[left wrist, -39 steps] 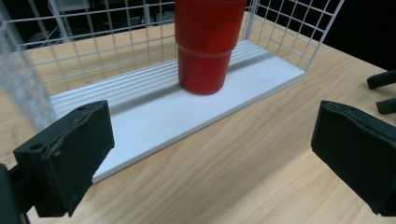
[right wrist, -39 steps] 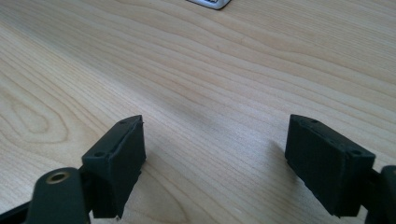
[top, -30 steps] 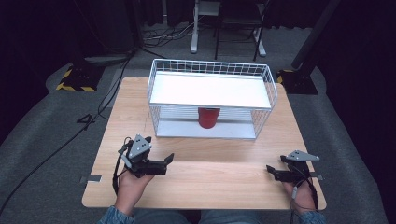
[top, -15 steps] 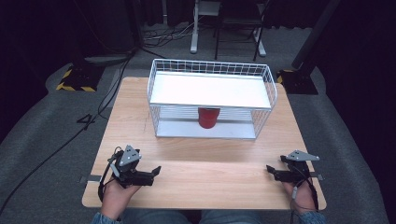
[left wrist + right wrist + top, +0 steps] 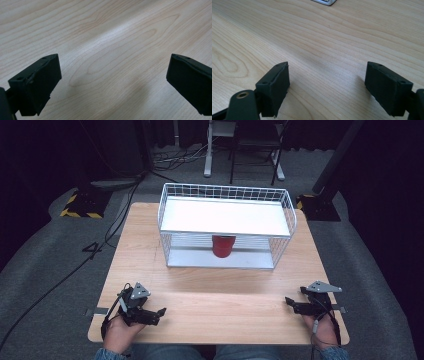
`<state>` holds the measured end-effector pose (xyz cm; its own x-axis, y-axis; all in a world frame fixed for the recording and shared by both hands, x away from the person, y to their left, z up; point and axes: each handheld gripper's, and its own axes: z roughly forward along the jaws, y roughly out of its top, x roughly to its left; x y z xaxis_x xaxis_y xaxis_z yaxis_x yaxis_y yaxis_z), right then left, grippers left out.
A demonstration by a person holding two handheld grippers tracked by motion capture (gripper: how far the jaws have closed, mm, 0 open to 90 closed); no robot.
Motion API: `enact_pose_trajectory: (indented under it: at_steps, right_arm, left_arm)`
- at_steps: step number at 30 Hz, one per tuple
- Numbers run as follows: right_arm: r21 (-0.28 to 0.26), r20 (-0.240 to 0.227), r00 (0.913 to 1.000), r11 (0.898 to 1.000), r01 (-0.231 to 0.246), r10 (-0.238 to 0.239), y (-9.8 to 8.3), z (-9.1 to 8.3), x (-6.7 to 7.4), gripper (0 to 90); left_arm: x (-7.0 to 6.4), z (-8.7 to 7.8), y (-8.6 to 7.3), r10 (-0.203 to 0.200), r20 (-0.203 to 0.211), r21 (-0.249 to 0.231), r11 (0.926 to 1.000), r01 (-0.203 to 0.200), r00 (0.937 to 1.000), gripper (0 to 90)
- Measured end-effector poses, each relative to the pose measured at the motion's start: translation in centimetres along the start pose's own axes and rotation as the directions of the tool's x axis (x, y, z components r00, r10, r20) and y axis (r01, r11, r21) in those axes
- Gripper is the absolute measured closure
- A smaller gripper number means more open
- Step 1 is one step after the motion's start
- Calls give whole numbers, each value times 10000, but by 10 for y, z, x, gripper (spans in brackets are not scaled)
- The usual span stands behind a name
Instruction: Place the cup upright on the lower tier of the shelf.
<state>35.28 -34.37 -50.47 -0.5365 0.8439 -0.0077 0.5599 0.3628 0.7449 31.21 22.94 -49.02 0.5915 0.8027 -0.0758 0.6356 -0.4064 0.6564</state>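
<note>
Spreading wide over bare wood, the jaws of both the left gripper [image 5: 161,311] and the right gripper [image 5: 288,302] stand released and hold nothing, low at the near edge of the counter [image 5: 220,285]. Well apart from them, the cup [image 5: 223,245] stands upright on the lower level of the wire rack [image 5: 226,227]. I judge a reach should go in low through the rack's front, under the shelf [image 5: 225,216]. That shelf hides the cup's rim.
</note>
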Motion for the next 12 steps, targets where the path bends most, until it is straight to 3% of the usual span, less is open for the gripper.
enact_pose_trajectory:
  at_steps: [2, 5, 6, 10, 12]
  right_arm:
    - [-2, 5, 10000, 10000, 2, -2, 0, 0, 0, 204]
    - [-4, -14, 10000, 10000, 3, -3, 0, 0, 0, 204]
    - [-1, 3, 10000, 10000, 1, -1, 0, 0, 0, 204]
    - [-1, 7, 10000, 10000, 5, -5, 0, 0, 0, 205]
    - [1, -3, 10000, 10000, -1, 1, 0, 0, 0, 204]
  left_arm:
    - [0, 3, -1, 55, -97, 135, 9999, -54, 9999, 2]
    - [1, 9, -2, 208, -155, 717, 9972, -197, 9997, 22]
    - [0, 10, -3, 395, -309, 717, 9967, -372, 9987, 11]
    - [1, 14, -8, 327, -438, 7, 9995, -327, 9985, 0]
    - [1, 14, -10, 275, -413, -115, 9995, -280, 9988, 2]
